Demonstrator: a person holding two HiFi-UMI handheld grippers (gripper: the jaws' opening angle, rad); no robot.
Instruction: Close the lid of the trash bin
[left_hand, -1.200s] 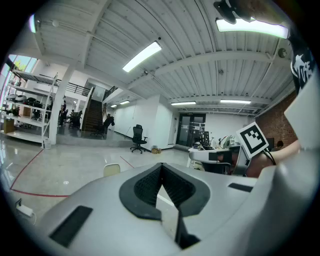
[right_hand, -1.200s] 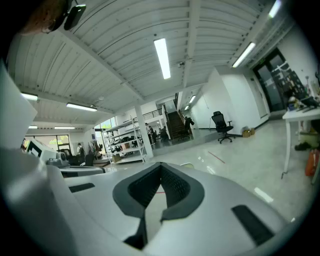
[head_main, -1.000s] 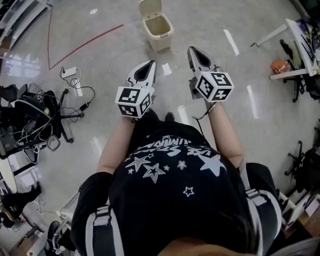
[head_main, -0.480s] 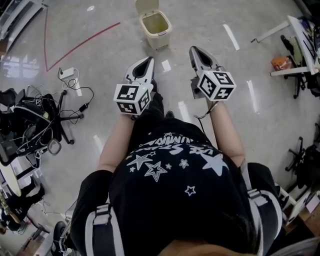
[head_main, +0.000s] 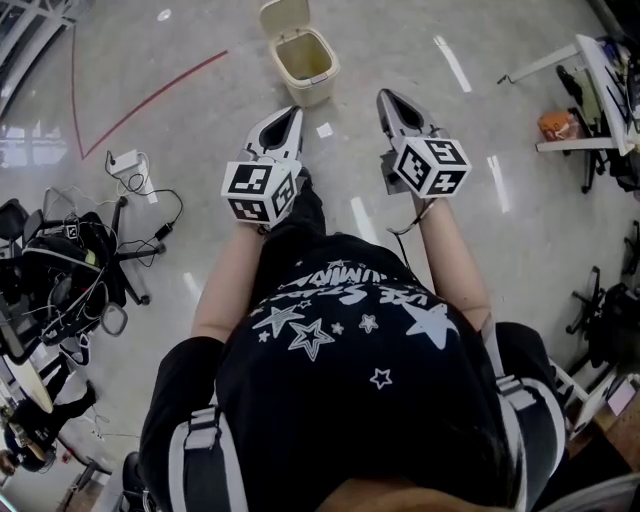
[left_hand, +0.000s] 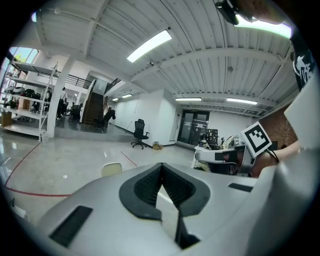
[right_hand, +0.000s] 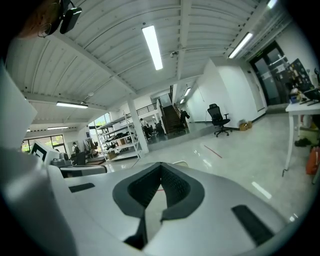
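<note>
A cream trash bin (head_main: 306, 62) stands on the floor at the top of the head view, its lid (head_main: 282, 16) tipped up and back, the inside showing. My left gripper (head_main: 290, 112) is held in the air short of the bin, jaws shut and empty. My right gripper (head_main: 385, 97) is level with it to the right, also shut on nothing. In the left gripper view the raised lid (left_hand: 111, 169) peeks over the left gripper (left_hand: 161, 165). The right gripper view shows the right gripper (right_hand: 161, 164) closed, with only a sliver of the bin past it.
A red line (head_main: 150, 95) runs across the glossy floor left of the bin. A white power box (head_main: 124, 160) with cables and a black office chair (head_main: 70, 270) piled with gear sit at the left. A white desk (head_main: 590, 90) and a dark chair (head_main: 610, 320) are at the right.
The person has stepped forward toward the bin. Both grippers have shifted a little up the view, closer to it. The lid stays up and both jaws stay shut.
</note>
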